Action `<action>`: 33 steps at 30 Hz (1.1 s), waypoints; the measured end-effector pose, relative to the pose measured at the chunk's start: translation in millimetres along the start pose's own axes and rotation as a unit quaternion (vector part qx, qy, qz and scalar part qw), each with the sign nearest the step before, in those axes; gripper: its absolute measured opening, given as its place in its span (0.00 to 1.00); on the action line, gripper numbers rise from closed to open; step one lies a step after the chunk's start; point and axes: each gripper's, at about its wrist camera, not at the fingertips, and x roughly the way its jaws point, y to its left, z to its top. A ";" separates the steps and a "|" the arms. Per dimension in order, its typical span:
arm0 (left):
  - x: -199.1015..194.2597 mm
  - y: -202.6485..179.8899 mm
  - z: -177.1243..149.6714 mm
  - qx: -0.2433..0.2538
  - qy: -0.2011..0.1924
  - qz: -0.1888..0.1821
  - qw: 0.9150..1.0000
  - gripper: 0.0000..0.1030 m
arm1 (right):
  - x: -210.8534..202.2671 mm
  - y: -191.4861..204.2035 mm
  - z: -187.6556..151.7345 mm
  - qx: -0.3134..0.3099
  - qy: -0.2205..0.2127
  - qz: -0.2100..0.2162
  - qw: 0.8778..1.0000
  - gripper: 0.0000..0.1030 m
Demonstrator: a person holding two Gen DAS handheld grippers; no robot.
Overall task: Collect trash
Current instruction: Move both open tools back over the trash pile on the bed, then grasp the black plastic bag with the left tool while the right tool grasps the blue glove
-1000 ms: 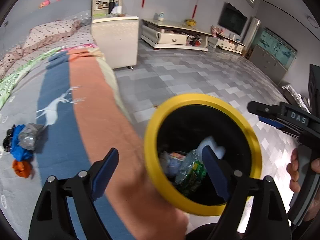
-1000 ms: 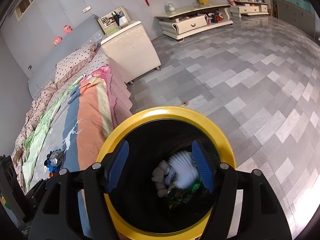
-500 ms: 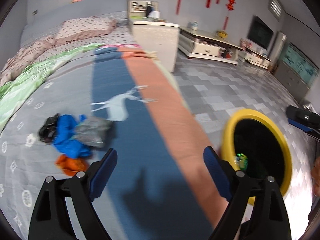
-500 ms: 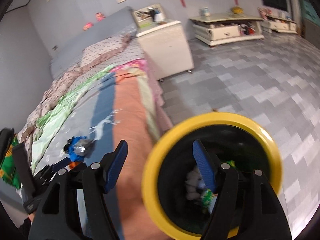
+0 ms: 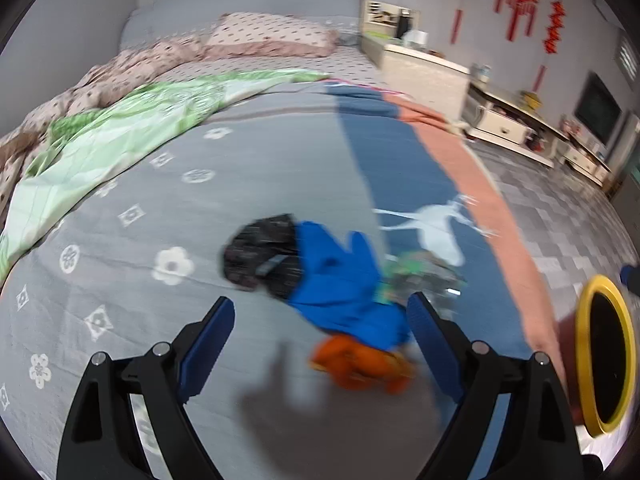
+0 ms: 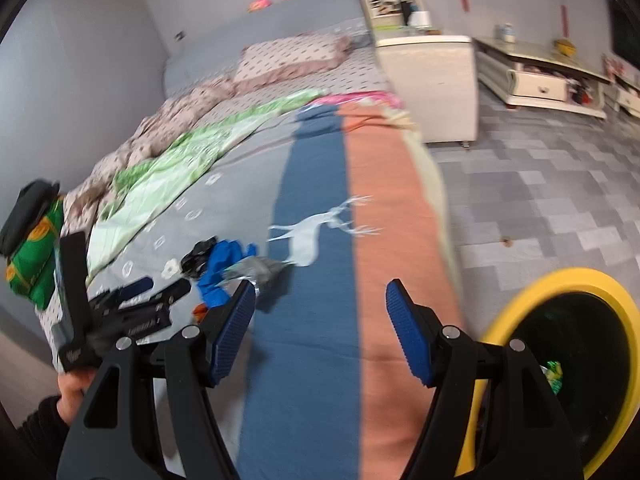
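Trash (image 5: 340, 292): crumpled blue, black, orange, silvery scraps

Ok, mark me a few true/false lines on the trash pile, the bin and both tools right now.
1. The left tool is open and holds nothing. True.
2. The trash pile lies on the floor. False: it lies on the bed.
3. The bin has a yellow rim. True.
4. The right tool grips the blue piece. False: it is open and empty; the blue piece lies in the pile.
5. The orange piece is already in the bin. False: it lies on the bed beside the blue piece.
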 end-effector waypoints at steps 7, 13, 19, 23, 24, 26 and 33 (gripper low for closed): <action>27.9 51.2 10.2 -0.043 0.016 0.018 0.999 0.82 | 58.9 61.2 2.9 -0.056 0.030 0.023 0.998 0.63; 55.0 74.3 15.1 -0.073 0.032 0.016 0.997 0.82 | 103.3 104.0 -5.9 -0.108 0.053 0.048 0.992 0.63; 78.4 83.1 22.8 -0.085 0.043 0.010 0.995 0.82 | 136.5 120.1 -13.8 -0.135 0.071 0.069 0.986 0.63; 89.6 90.5 29.4 -0.103 0.046 -0.006 0.994 0.82 | 155.6 130.6 -17.0 -0.155 0.080 0.074 0.982 0.63; 91.5 91.8 30.3 -0.104 0.046 -0.007 0.994 0.82 | 159.1 131.9 -16.8 -0.161 0.083 0.073 0.981 0.62; 96.6 93.5 33.3 -0.104 0.047 -0.013 0.993 0.81 | 170.2 135.8 -17.4 -0.170 0.090 0.073 0.979 0.61; 110.2 93.2 32.1 -0.101 0.057 -0.058 0.992 0.61 | 198.2 146.6 -22.8 -0.202 0.102 0.064 0.972 0.53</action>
